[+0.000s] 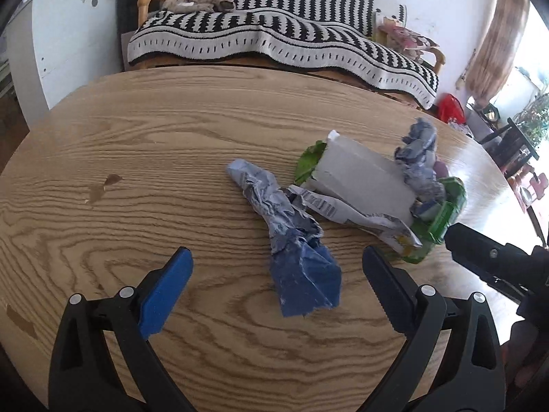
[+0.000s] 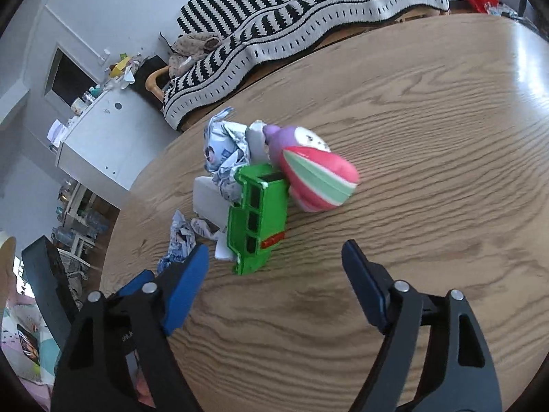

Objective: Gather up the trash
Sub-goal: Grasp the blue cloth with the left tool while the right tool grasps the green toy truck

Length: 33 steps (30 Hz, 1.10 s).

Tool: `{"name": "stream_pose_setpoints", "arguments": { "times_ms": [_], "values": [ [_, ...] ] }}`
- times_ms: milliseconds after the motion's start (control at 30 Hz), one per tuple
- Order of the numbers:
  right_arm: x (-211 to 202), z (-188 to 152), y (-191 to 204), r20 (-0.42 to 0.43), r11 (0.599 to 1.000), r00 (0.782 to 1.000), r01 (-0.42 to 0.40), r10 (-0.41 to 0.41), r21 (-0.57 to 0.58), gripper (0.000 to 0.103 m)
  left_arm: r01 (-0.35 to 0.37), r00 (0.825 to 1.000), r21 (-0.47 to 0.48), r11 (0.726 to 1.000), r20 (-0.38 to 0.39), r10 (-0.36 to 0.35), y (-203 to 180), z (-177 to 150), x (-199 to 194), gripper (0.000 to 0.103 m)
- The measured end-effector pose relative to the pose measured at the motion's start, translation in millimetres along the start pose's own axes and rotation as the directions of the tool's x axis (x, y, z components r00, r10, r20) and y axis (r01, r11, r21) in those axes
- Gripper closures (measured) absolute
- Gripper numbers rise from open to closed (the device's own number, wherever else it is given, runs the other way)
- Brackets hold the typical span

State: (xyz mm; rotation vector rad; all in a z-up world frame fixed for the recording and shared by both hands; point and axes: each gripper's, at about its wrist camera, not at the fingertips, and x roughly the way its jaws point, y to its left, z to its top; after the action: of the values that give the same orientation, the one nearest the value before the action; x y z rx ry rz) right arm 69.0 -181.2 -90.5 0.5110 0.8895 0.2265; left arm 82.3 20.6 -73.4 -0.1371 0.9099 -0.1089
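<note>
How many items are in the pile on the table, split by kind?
Crumpled paper wads: 3 (blue wad, printed strip, far wad)
White box: 1
Green toy truck: 1
Plush toy: 1
Total: 6, though overlap may hide more.

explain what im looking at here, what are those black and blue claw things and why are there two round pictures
Each claw is a hand-held two-finger gripper carried by a person; no robot arm. A fisheye camera on each looks along its fingers, hence two round pictures.

One view is from the left gripper, the other from the right gripper. Both stand open, holding nothing.

On the wooden table lie a crumpled blue paper, a white carton, a green toy truck and a pink striped plush toy. The paper lies just ahead of the left gripper.
</note>
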Motion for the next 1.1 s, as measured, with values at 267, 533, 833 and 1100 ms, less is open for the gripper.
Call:
{"name": "stream_pose_setpoints", "arguments": {
  "times_ms": [267, 533, 833, 1100],
  "values": [
    [19, 5, 12, 0.003, 1.0, 1.0, -0.027, 0.027, -0.007, 0.04, 0.015, 1.0, -0.008, 1.0, -0.017, -0.015, 3, 2, 5, 0.035],
    [1, -2, 27, 0.029, 0.993, 0.999, 0.028, -0.024, -0.111, 0.066, -0.017, 0.998, 0.011, 1.0, -0.057, 0.018, 1, 4, 3, 0.078],
    [-64, -10, 18, 0.084, 0.979, 0.994, 0.078, -0.063, -0.187, 0.066, 0.034, 0.999, 0.057, 0.998, -0.002, -0.034, -24, 3, -39, 0.079],
    [-124, -16, -30, 0.111, 0.969, 0.98, 0.181, -0.163, -0.17, 0.066, 0.112, 0.994, 0.13, 0.985, 0.003, -0.113, -76, -12, -68, 0.079]
  ]
}}
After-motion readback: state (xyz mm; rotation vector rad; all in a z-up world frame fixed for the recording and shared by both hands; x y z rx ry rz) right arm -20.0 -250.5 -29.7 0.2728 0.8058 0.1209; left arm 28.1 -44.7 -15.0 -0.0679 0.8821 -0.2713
